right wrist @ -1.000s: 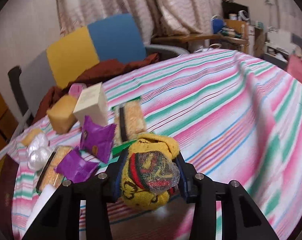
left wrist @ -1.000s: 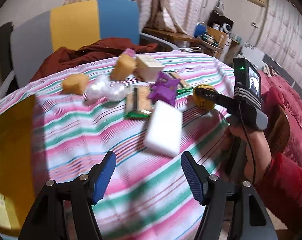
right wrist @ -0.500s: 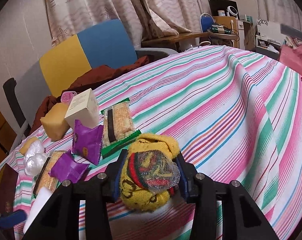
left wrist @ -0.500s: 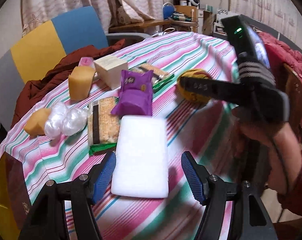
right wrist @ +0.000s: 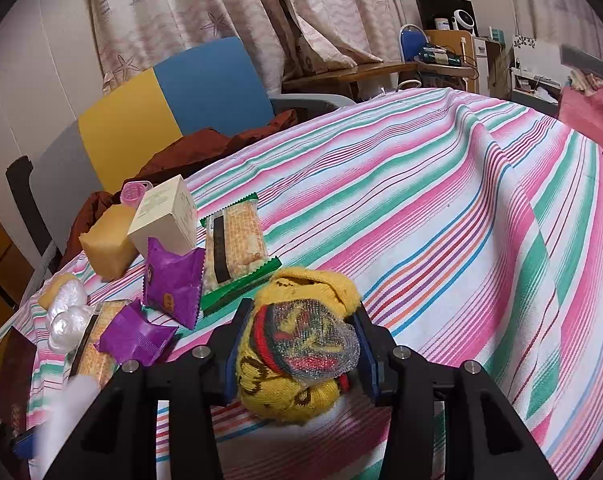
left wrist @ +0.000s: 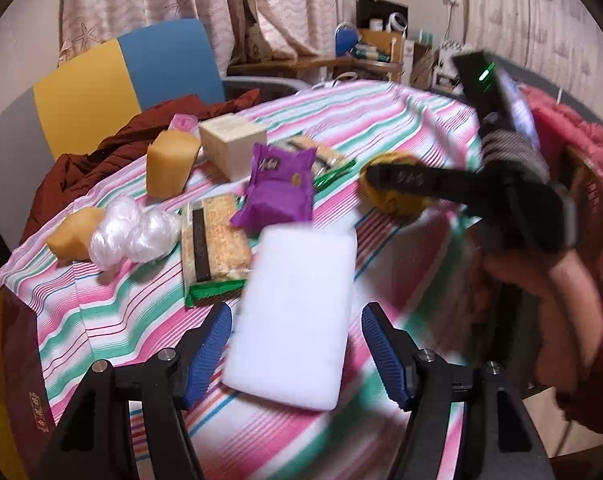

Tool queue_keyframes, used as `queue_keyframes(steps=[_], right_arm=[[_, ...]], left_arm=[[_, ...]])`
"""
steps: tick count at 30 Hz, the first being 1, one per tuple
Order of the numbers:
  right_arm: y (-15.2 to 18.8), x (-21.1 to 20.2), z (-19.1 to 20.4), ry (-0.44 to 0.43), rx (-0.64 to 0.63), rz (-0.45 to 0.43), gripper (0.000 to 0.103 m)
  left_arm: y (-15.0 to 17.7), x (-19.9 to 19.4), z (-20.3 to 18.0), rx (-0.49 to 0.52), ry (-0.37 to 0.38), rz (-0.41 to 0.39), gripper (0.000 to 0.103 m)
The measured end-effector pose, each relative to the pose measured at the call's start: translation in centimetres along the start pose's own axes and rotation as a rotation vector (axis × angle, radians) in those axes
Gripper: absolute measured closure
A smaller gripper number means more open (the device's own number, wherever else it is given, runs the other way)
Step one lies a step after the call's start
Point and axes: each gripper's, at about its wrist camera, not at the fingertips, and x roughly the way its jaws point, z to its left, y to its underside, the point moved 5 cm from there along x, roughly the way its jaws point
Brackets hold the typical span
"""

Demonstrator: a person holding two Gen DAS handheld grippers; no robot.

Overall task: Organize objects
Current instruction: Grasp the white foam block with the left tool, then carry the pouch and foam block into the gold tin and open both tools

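Left wrist view: the left gripper (left wrist: 295, 354) angles down toward the striped surface (left wrist: 381, 128), jaws spread wide to either side of the white foam block (left wrist: 297, 320), pads clear of it. The block lies flat just in front of a purple packet (left wrist: 279, 192). Right wrist view: the right gripper (right wrist: 297, 352) also angles down, its jaws closed against a yellow knitted bundle (right wrist: 297, 344) that rests on the surface. The hand (left wrist: 541, 300) holding that gripper shows at the right edge.
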Motion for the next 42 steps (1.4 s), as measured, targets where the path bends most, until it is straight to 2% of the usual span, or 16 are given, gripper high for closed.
queue_keyframes(steps=[3,7,9,13,16,30,36,42], right_arm=[[0.0,0.0,0.0,0.001,0.001,-0.001,0.056],[0.0,0.0,0.0,-0.001,0.002,0.0,0.056],[0.0,0.0,0.0,-0.002,0.003,0.0,0.056],[0.0,0.0,0.0,-0.001,0.002,0.0,0.056],[0.0,0.0,0.0,-0.001,0.003,-0.001,0.056],[-0.1,-0.3,0.2,0.001,-0.006,-0.023,0.056],[-0.2,-1.3,0.7,-0.011,-0.031,-0.061,0.057],[0.8,-2.4,2.0,-0.033,-0.072,-0.038,0.057]], left_arm=[[-0.2,-0.8,-0.3,0.018,0.009,-0.029,0.028],[0.1,0.2,-0.6,0.079,-0.029,0.002,0.028],[0.2,0.7,-0.7,0.08,-0.016,0.015,0.028],[0.7,1.7,-0.5,0.047,-0.007,0.038,0.029],[1.0,1.7,-0.1,0.028,-0.053,0.013,0.042],[2.5,-0.1,0.3,-0.046,-0.072,-0.061,0.044],[3.2,-2.1,0.4,-0.098,-0.049,-0.066,0.045],[3.9,-5.1,0.9,-0.111,-0.061,-0.101,0.045]])
